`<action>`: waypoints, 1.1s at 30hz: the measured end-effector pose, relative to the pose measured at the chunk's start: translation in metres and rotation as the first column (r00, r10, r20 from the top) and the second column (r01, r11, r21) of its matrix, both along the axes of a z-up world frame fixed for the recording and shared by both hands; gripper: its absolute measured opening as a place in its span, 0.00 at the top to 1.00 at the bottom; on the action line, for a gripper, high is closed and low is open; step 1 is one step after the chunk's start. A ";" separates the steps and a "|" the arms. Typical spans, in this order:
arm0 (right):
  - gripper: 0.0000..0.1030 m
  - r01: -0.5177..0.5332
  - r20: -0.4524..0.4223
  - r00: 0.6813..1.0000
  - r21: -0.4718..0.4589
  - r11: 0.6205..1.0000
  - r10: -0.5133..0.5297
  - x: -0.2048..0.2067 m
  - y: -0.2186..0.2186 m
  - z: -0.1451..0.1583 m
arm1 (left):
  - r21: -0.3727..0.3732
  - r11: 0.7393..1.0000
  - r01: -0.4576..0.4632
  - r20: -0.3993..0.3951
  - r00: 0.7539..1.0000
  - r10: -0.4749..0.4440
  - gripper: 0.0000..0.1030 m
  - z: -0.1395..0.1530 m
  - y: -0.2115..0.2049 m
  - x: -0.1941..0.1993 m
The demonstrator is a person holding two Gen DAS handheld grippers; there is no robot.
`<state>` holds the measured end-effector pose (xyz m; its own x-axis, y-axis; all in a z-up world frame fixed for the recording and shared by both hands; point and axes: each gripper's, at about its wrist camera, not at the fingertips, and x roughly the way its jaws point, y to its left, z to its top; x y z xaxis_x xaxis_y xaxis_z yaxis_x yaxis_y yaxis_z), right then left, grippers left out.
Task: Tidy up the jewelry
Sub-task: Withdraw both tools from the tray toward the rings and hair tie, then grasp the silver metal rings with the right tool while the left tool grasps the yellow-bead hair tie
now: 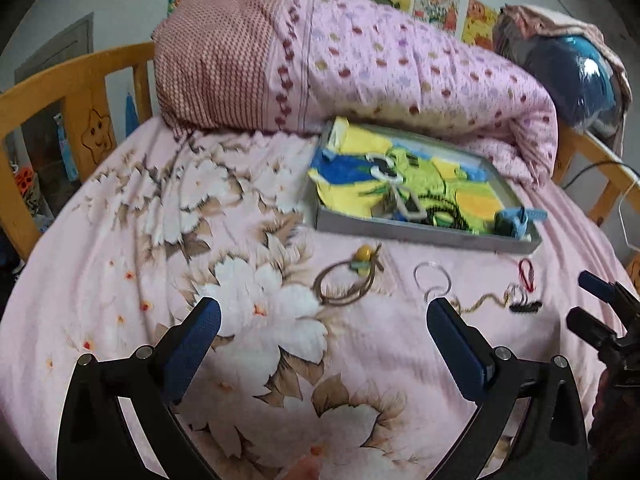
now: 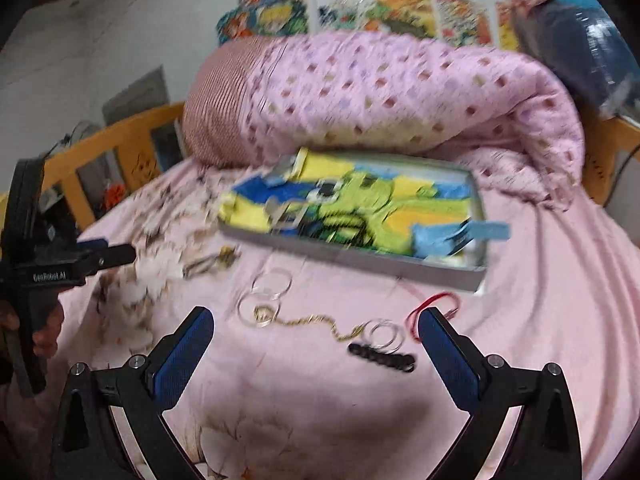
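Both jaws stood spread, holding nothing. The gold chain (image 2: pixel 308 322) lay between the right gripper (image 2: pixel 316 330) jaws. The cord bracelet (image 1: pixel 348 280) lay just beyond the left gripper (image 1: pixel 324 320) jaws.

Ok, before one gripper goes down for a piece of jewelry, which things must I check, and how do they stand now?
1. Left gripper open, empty: ok.
2. Right gripper open, empty: ok.
3. Tray within view, space free on its cloth: ok.
4. Brown cord bracelet lies apart from other pieces: ok.
5. Gold chain free of the clear rings: not ok, it overlaps them.
6. Sharp view from right wrist: not ok, blurred.
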<state>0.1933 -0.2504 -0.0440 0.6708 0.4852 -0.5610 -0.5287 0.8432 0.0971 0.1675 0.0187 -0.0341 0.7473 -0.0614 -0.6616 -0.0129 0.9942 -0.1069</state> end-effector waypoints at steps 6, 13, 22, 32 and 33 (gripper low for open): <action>0.00 -0.089 -0.053 0.995 -0.057 0.994 0.086 0.013 0.018 -0.021 | -0.003 1.000 0.025 -0.059 0.998 -0.025 0.02 -0.017 -0.002 0.021; 0.02 -0.137 -0.063 0.989 -0.074 0.988 0.132 0.038 0.027 -0.032 | 0.044 0.997 0.057 -0.073 0.996 -0.053 0.03 -0.026 -0.007 0.039; 0.41 -0.165 -0.154 0.975 -0.003 0.986 0.162 0.085 0.043 -0.040 | 0.074 0.985 0.156 -0.112 0.983 -0.147 0.56 -0.033 -0.019 0.060; 0.66 -0.231 -0.228 0.949 -0.029 0.973 0.218 0.107 0.073 -0.058 | 0.111 0.974 0.198 -0.207 0.963 -0.172 0.87 -0.050 -0.031 0.081; 0.66 -0.233 -0.234 0.947 -0.037 0.972 0.219 0.108 0.076 -0.060 | 0.107 0.975 0.193 -0.213 0.963 -0.167 0.89 -0.050 -0.030 0.081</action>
